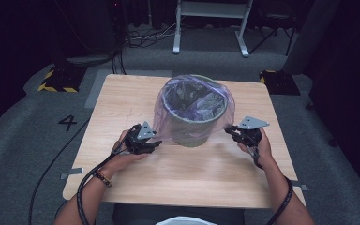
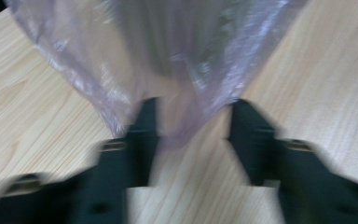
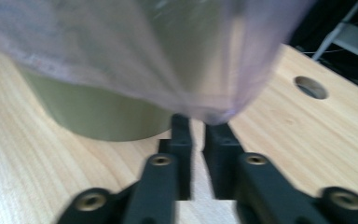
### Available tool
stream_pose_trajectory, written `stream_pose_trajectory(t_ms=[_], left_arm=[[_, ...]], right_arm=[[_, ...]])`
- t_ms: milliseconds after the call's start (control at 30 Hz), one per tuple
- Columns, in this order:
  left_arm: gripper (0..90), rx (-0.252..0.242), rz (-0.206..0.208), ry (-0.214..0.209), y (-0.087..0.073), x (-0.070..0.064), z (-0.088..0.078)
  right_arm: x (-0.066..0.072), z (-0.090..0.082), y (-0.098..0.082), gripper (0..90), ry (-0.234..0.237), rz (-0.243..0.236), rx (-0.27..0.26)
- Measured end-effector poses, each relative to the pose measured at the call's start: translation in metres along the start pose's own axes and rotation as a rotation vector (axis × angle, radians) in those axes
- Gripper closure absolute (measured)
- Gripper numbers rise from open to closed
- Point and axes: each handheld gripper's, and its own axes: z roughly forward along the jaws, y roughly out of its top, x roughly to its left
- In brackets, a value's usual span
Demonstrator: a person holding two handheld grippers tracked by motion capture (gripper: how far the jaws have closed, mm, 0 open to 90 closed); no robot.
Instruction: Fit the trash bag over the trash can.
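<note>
On the counter (image 1: 136, 110) we count one green bin (image 1: 194, 119) mid-counter, one translucent purple liner (image 1: 168, 110) draped over its rim, two tools. Left tool (image 1: 155, 145): jaws wide apart, liner edge hanging between them. Right tool (image 3: 196, 123): pinched on liner corner. Right gripper view shows a counter hole (image 3: 311, 87).

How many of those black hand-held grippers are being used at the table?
2. The left hand-held gripper is at the bin's left, jaws open around the bag's edge. The right hand-held gripper is at its right, pinching the bag.
</note>
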Motion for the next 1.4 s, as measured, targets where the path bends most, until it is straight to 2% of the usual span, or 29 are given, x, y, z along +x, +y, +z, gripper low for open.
stream_pose_trajectory(t_ms=[33, 67, 100, 133, 167, 200, 300, 367, 400, 433, 467, 533, 567, 633, 667, 700, 733, 767, 867, 967, 1000, 1100, 1133, 1167, 1233, 1300, 1333, 1367, 1400], left_arm=[[39.1, -0.006, -0.011, -0.008, -0.001, 0.002, -0.002], [30.9, -0.020, -0.043, -0.016, -0.007, 0.008, -0.010], [28.1, -0.020, -0.043, -0.016, -0.007, 0.008, -0.010], [23.8, -0.032, -0.077, -0.037, -0.013, 0.014, -0.019], [21.4, -0.032, -0.077, -0.037, -0.013, 0.014, -0.019], [20.0, -0.057, -0.100, -0.027, -0.019, 0.020, -0.030], [18.6, -0.093, -0.134, -0.022, -0.022, 0.029, -0.042], [19.4, -0.128, -0.157, 0.002, -0.018, 0.038, -0.053], [19.9, -0.163, -0.150, 0.028, -0.009, 0.047, -0.062], [21.7, -0.163, -0.150, 0.028, -0.009, 0.047, -0.062], [24.9, -0.203, -0.151, 0.047, 0.005, 0.055, -0.068], [26.9, -0.236, -0.151, 0.068, 0.019, 0.063, -0.070], [27.7, -0.236, -0.151, 0.068, 0.019, 0.063, -0.070], [28.5, -0.272, -0.157, 0.065, 0.035, 0.070, -0.069], [28.7, -0.293, -0.159, 0.063, 0.049, 0.077, -0.066], [28.7, -0.293, -0.159, 0.063, 0.049, 0.077, -0.066], [28.8, -0.317, -0.175, 0.048, 0.062, 0.082, -0.059], [28.8, -0.317, -0.175, 0.048, 0.062, 0.082, -0.059], [27.0, -0.346, -0.195, 0.026, 0.084, 0.087, -0.044], [27.2, -0.344, -0.200, 0.012, 0.094, 0.090, -0.035], [28.1, -0.344, -0.212, -0.003, 0.101, 0.094, -0.028], [31.2, -0.334, -0.218, 0.008, 0.108, 0.097, -0.022], [32.6, -0.328, -0.221, 0.005, 0.113, 0.100, -0.018], [34.3, -0.328, -0.221, 0.005, 0.113, 0.100, -0.018], [42.8, -0.321, -0.217, -0.005, 0.117, 0.103, -0.014], [46.8, -0.314, -0.214, -0.013, 0.122, 0.106, -0.010], [49.8, -0.310, -0.207, -0.022, 0.125, 0.107, -0.006], [51.6, -0.310, -0.207, -0.022, 0.125, 0.107, -0.006], [54.9, -0.305, -0.198, -0.037, 0.128, 0.108, -0.002]], right_arm=[[-0.001, -0.002, 0.000, 73.1, -0.001, 0.009, 0.000], [-0.005, -0.006, -0.001, 65.6, 0.000, 0.018, 0.000], [-0.005, -0.006, -0.001, 65.6, 0.000, 0.018, 0.000], [-0.010, -0.012, -0.004, 54.1, -0.017, 0.044, 0.006], [-0.010, -0.012, -0.004, 54.1, -0.017, 0.044, 0.006], [-0.016, -0.019, -0.007, 46.6, -0.006, 0.062, -0.001], [-0.024, -0.029, -0.008, 39.2, -0.019, 0.082, -0.005], [-0.030, -0.038, -0.006, 36.5, -0.023, 0.087, -0.012], [-0.036, -0.045, -0.002, 36.5, -0.025, 0.101, -0.028], [-0.036, -0.045, -0.002, 36.5, -0.025, 0.101, -0.028], [-0.043, -0.054, 0.006, 37.3, -0.041, 0.115, -0.058], [-0.050, -0.061, 0.015, 39.3, -0.060, 0.141, -0.096], [-0.050, -0.061, 0.015, 39.3, -0.060, 0.141, -0.096], [-0.058, -0.066, 0.028, 40.4, -0.073, 0.180, -0.144], [-0.061, -0.067, 0.039, 40.9, -0.087, 0.185, -0.164], [-0.061, -0.067, 0.039, 40.9, -0.087, 0.185, -0.164], [-0.063, -0.067, 0.053, 41.0, -0.089, 0.185, -0.190], [-0.063, -0.067, 0.053, 41.0, -0.089, 0.185, -0.190], [-0.066, -0.058, 0.076, 40.5, -0.066, 0.192, -0.235], [-0.065, -0.051, 0.087, 39.6, -0.039, 0.183, -0.236], [-0.064, -0.041, 0.096, 38.7, -0.010, 0.179, -0.231], [-0.063, -0.031, 0.104, 38.7, 0.005, 0.173, -0.218], [-0.061, -0.022, 0.111, 39.4, 0.038, 0.165, -0.207], [-0.061, -0.022, 0.111, 39.4, 0.038, 0.165, -0.207], [-0.060, -0.011, 0.121, 42.2, 0.024, 0.124, -0.154], [-0.060, -0.009, 0.123, 42.2, 0.026, 0.120, -0.149], [-0.058, -0.008, 0.127, 48.6, 0.039, 0.114, -0.151], [-0.058, -0.008, 0.127, 48.6, 0.039, 0.114, -0.151], [-0.055, -0.007, 0.130, 53.5, 0.021, 0.078, -0.118]])
